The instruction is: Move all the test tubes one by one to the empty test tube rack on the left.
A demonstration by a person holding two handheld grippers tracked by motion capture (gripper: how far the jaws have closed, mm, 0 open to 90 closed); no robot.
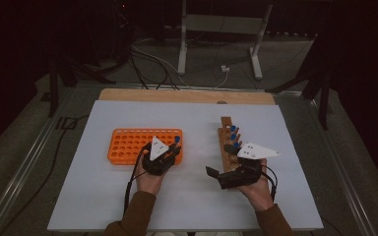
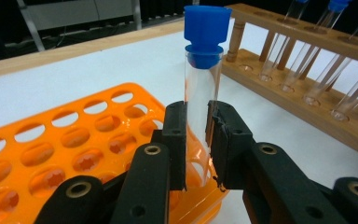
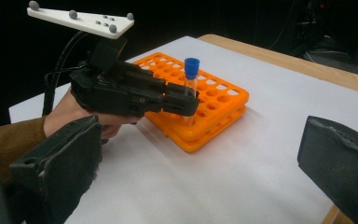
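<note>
Blue-capped test tube (image 2: 202,88) clamped upright in left claw (image 2: 196,144), bottom entering corner hole of orange rack (image 2: 74,154) below, for straight seating. Right claw (image 3: 191,168) held wide, empty, nearby.
</note>
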